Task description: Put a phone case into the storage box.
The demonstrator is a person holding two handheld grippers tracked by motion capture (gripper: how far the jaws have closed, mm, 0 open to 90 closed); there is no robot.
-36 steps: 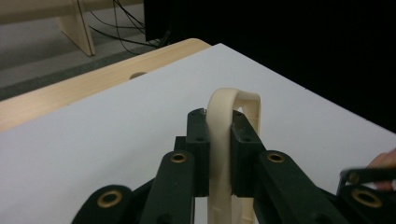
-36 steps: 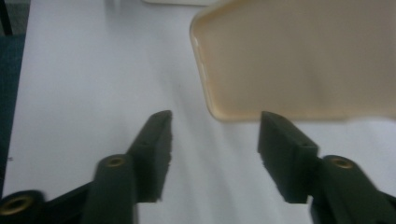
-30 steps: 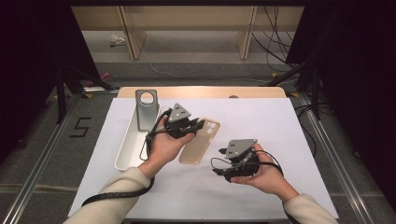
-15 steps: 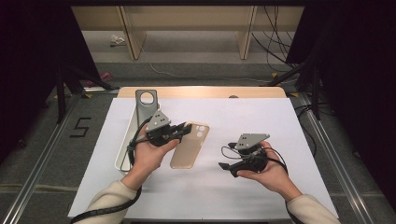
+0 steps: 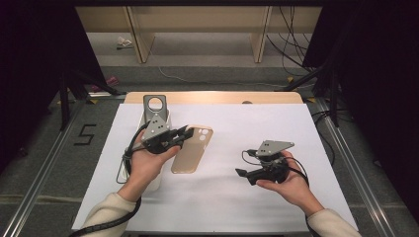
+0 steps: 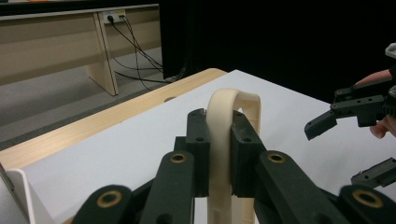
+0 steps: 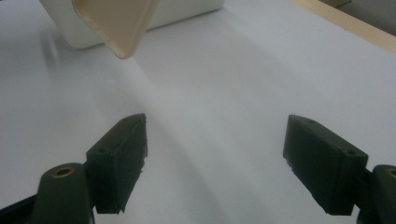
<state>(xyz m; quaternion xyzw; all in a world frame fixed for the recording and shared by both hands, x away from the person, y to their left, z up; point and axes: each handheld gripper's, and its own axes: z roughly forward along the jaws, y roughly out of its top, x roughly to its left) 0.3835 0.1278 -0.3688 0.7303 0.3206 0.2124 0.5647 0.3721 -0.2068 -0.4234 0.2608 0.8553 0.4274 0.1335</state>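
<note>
A beige phone case (image 5: 192,150) hangs just above the white table cover, left of centre. My left gripper (image 5: 185,133) is shut on its upper edge; in the left gripper view the case (image 6: 232,112) stands pinched between the two black pads of the left gripper (image 6: 219,126). My right gripper (image 5: 242,173) rests low at centre right, pointing left toward the case and apart from it. Its jaws have just been opening and stand open with nothing between them (image 7: 217,154). The case's corner (image 7: 116,23) shows ahead of them. The right gripper (image 6: 348,149) also shows in the left gripper view.
A white tray (image 5: 154,183) lies along the left side under my left hand, its wall (image 7: 187,11) behind the case. A dark grey piece with a round hole (image 5: 155,104) stands at its far end. A wooden table edge (image 5: 212,97) runs along the back.
My left gripper has carried the beige case to the left, toward the tray. My right gripper has drawn away to the right, leaving a gap to the case.
</note>
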